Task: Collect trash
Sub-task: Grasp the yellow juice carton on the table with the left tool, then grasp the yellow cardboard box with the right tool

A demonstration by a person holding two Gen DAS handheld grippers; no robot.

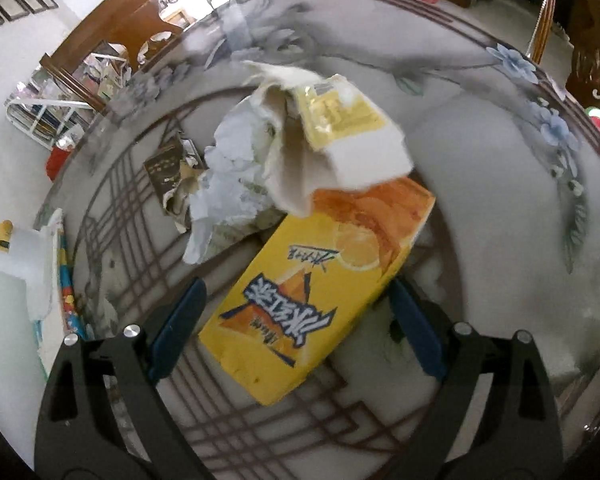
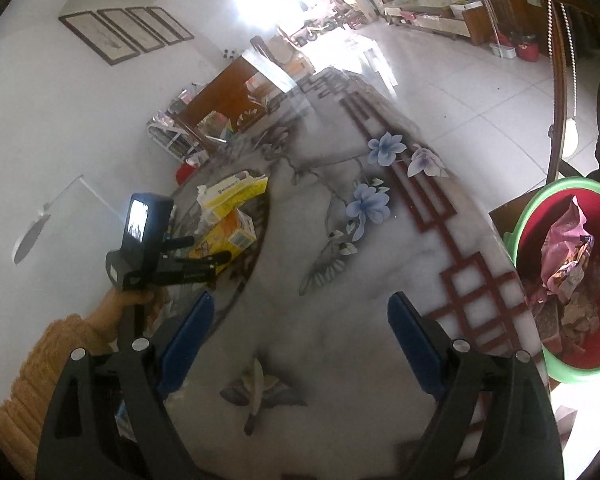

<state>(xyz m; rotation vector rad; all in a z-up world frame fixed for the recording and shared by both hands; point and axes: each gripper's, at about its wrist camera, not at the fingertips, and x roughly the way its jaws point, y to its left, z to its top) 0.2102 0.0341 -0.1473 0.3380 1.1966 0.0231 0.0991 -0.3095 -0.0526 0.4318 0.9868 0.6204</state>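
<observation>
Left gripper (image 1: 296,320) hangs wide open astride a yellow drink carton (image 1: 316,284) mid-tabletop, pads not pressing it. Right gripper (image 2: 300,344) gapes empty near the tabletop's (image 2: 380,272) edge, beside the trash basin (image 2: 528,216).

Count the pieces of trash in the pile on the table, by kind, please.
Yellow drink carton: 1
Torn yellow-and-white box: 1
Crumpled white paper: 1
Dark wrapper: 1
Total: 4
</observation>
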